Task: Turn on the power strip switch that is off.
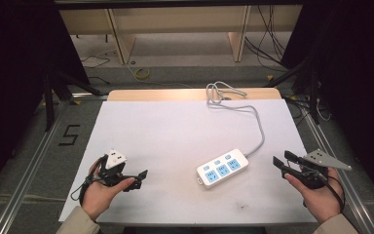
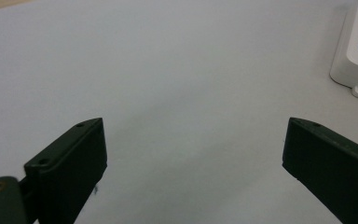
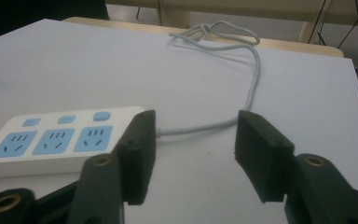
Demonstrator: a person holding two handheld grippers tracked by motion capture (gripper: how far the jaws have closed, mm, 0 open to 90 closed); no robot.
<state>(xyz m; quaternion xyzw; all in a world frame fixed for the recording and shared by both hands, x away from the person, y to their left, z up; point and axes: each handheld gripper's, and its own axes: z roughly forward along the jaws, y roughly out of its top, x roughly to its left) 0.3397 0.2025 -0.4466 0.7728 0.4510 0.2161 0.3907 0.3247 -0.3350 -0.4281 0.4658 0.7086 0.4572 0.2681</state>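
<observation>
Both grippers empty: left gripper (image 1: 137,179) jaws wide, right gripper (image 1: 281,161) jaws parted, flanking white power strip (image 1: 222,168) on table (image 1: 175,126).

glossy white plastic power strip (image 1: 222,168), matt white table cover (image 1: 165,131), matt black gripper jaws

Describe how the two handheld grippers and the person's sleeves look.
Both grippers have black, blocky jaws. The left gripper carries a white block on top; the right gripper carries a grey three-cornered plate. A black cable trails from each. The sleeves are beige.
</observation>
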